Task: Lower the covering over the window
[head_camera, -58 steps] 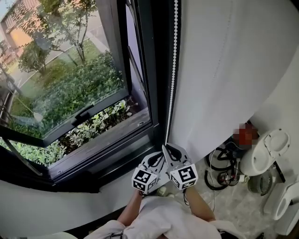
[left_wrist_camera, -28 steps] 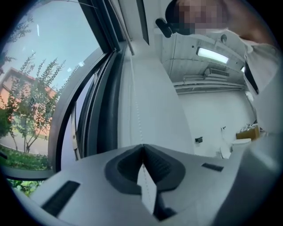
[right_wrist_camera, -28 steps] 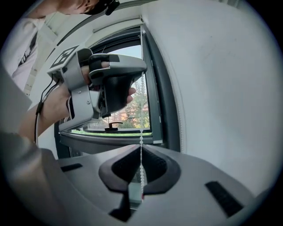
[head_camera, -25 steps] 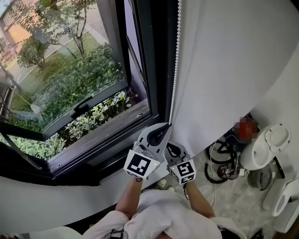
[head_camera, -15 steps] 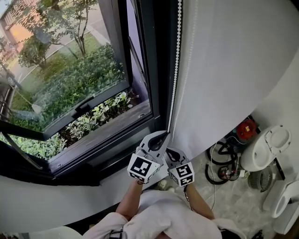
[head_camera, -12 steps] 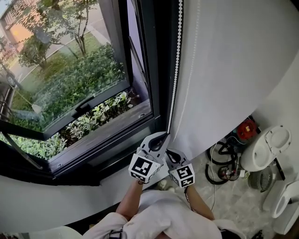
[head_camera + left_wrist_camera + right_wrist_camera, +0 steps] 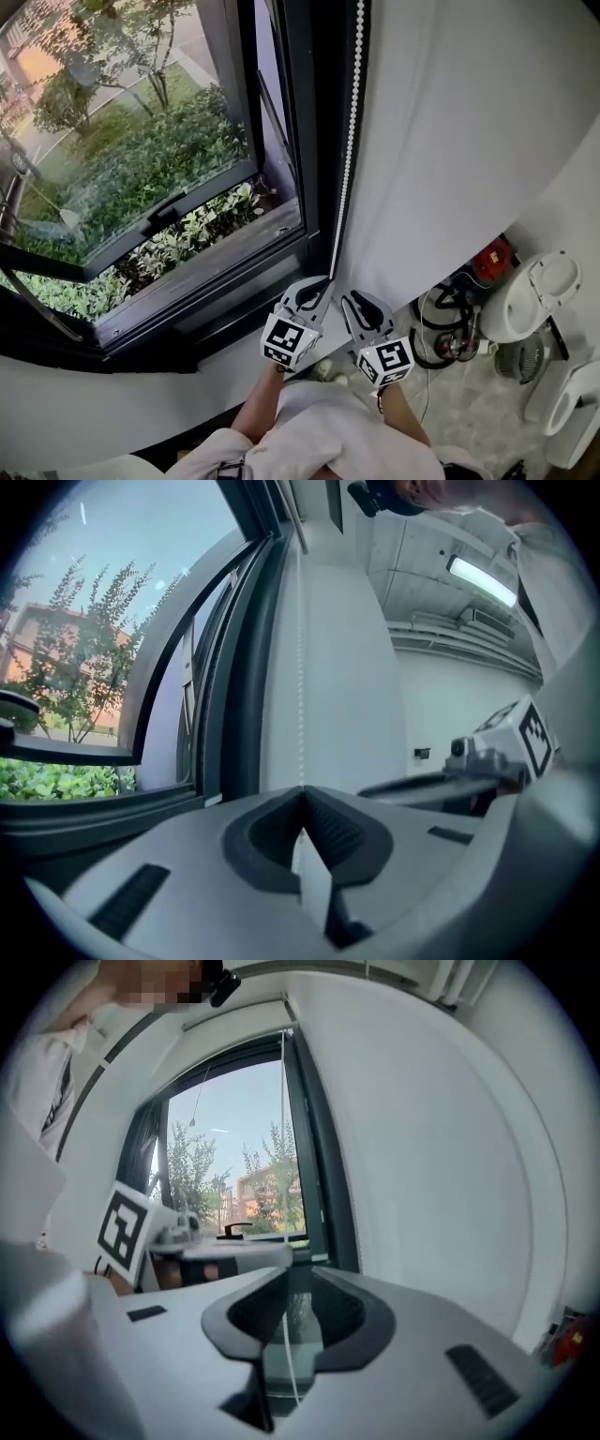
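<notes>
Keep the left gripper (image 7: 302,794) pinched shut on the bead chain (image 7: 349,141) rising straight above its jaws beside the window (image 7: 141,159). Leave the right gripper (image 7: 286,1279), jaws just eased apart, loose round the chain strand between them, not pressing. Pull straight down along the chain's line, never outward. Re-clamp the right above the left before releasing. Watch the covering (image 7: 239,1012), seemingly rolled up far above both jaws

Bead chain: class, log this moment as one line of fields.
left gripper: shut on bead chain | right gripper: jaws just opening, chain loose between them | window: glass uncovered
</notes>
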The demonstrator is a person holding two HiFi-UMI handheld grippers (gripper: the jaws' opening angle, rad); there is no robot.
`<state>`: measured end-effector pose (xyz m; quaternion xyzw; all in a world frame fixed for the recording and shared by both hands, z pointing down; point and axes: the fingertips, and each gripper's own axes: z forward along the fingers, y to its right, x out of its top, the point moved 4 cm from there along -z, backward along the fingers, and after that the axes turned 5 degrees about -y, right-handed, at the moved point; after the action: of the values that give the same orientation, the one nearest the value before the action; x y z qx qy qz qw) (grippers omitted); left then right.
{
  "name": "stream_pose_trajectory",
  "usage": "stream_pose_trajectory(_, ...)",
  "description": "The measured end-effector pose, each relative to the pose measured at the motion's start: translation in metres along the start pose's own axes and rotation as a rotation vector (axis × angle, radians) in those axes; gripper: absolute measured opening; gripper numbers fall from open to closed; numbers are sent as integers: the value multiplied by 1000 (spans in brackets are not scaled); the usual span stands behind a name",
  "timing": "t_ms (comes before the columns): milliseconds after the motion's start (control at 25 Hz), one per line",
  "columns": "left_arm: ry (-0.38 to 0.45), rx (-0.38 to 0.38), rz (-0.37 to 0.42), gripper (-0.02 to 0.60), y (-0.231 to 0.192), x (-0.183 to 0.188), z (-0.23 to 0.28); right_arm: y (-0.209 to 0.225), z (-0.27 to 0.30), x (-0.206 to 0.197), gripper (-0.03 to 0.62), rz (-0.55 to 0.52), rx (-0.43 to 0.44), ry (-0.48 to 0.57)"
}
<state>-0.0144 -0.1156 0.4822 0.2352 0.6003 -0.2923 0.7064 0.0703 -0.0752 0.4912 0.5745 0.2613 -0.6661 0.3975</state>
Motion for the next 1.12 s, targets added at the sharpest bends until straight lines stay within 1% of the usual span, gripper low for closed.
stream_pose_trajectory(200, -30, -8, -18, 15, 4, -21, 2, -4, -9, 63, 79, -67, 22, 137)
stream_pose_trajectory(360, -43, -13, -30, 15, 5, -34, 6, -14, -9, 109, 106, -141, 61, 229)
stream_pose_trajectory(560, -79, -25, -37, 14, 9, -54, 9, -20, 2, 147, 120, -206, 88, 304)
stream_pose_trajectory(680, -100, -35, -51, 14, 13, -66, 10, -22, 11, 156, 127, -226, 100, 310)
stream_pose_trajectory(840, -133, -54, -57, 14, 19, -85, 12, -27, 19, 156, 121, -227, 108, 311)
stream_pose_trajectory(920, -153, -59, -66, 15, 22, -98, 12, -27, 20, 154, 88, -221, 102, 314)
stream_pose_trajectory(1000, -168, -60, -81, 14, 24, -108, 12, -26, 19, 151, 25, -213, 95, 311)
stream_pose_trajectory(1120, -177, -57, -88, 14, 22, -119, 12, -23, 18, 143, 11, -177, 101, 300)
